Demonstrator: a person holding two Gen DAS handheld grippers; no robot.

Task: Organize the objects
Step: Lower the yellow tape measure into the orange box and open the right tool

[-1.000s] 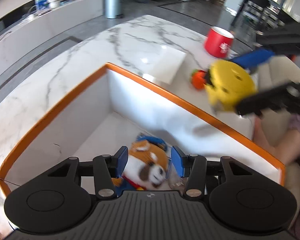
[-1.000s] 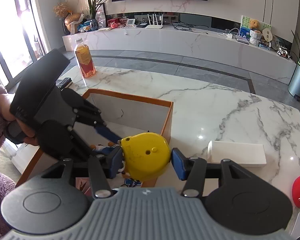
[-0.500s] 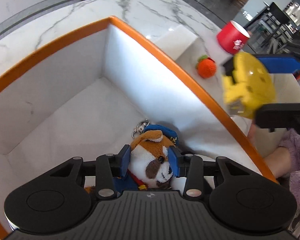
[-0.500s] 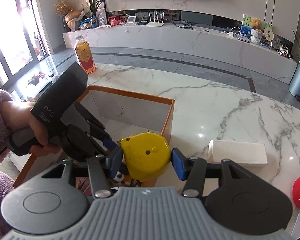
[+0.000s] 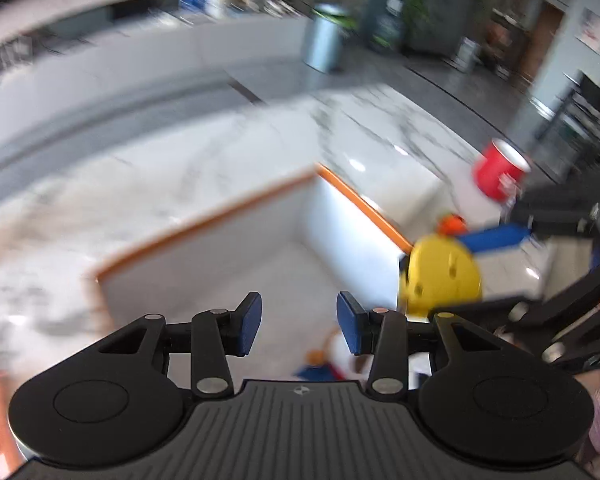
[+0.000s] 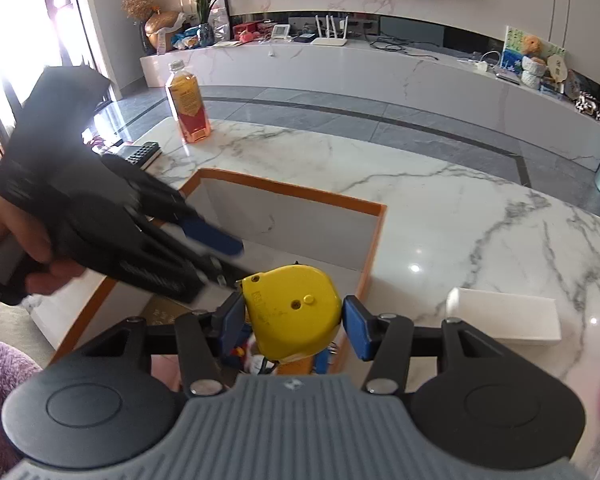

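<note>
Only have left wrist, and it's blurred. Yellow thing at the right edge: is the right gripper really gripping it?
Observer: Yes. In the right wrist view, the right gripper has a finger pressed on each side of the yellow tape measure.
Operator: Is it over the bin?
Observer: It hangs by the near end of the right-hand wall of the orange-rimmed bin. I can't tell if it's past the rim.
Operator: Anything on the table I'm missing?
Observer: An orange drink bottle stands upright beyond the bin's far left corner.

I see an orange drink bottle (image 6: 188,110) and a remote control (image 6: 143,153) on the marble table (image 6: 480,216); metal bin (image 5: 325,38) on floor beyond.
</note>
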